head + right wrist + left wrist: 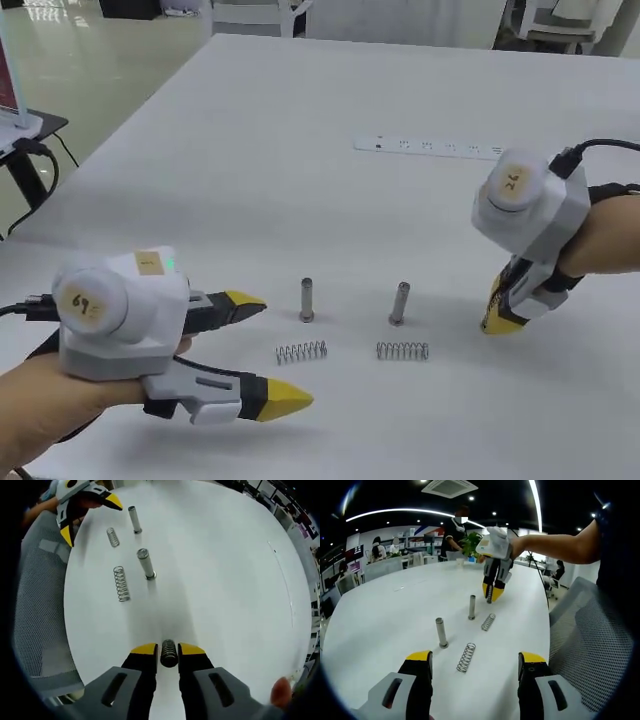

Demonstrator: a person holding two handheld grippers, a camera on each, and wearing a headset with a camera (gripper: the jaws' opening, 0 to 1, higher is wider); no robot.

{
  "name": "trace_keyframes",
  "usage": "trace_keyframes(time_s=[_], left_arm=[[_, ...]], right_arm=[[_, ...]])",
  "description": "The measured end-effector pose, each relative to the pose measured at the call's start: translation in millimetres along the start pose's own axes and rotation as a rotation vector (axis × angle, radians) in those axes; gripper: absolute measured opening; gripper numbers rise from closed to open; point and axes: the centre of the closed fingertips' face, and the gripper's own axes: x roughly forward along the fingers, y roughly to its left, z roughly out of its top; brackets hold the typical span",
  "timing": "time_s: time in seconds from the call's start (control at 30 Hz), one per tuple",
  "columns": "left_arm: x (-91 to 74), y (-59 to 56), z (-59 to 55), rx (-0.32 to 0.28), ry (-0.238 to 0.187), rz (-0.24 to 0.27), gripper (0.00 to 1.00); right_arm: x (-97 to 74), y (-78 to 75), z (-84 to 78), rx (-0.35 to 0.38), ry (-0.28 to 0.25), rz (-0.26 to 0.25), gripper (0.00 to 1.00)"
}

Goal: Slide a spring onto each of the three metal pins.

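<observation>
I work in an open-plan office: big white worktop (300,150), mesh chair (590,630), potted plant (470,542), ceiling strip lights (395,514) and air vent (449,487), people (451,540) beyond.

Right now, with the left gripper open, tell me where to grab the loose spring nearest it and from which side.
Take the spring at mid-length, jaws closing across its coils, coming from above. It lies flat on the table, its axis running ahead between the open jaws of the left gripper, so a side squeeze likely holds without shortening it.
</observation>
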Motion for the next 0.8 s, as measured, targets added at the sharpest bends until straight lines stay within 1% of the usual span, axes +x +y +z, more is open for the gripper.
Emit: trace_keyframes(time_s=[0.07,0.3,0.5,0.63,0.8], left_arm=[[0.3,-0.3,-0.2,0.001,0.002,-0.001,0.65],[0.8,-0.6,0.3,0.001,0.002,-0.003,0.65],[1.0,-1.5,0.0,0.002,0.002,-0.006,0.65],[0.7,-1.5,-0.1,0.002,0.001,-0.006,0.65],[0.9,-1.9,0.6,0.004,-0.001,-0.008,0.65]], right_arm=[[-0.2,0.7,0.3,0.001,-0.004,0.0,0.15],[-4.2,1.8,2.0,0.025,-0.057,-0.007,0.2],[-8.4,1.5,0.1,0.053,-0.101,-0.029,0.22],[-10.9,2.6,-4.9,0.081,-0.124,-0.037,0.23],[-13.2,5.5,-12.1,0.107,-0.136,-0.043,0.23]])
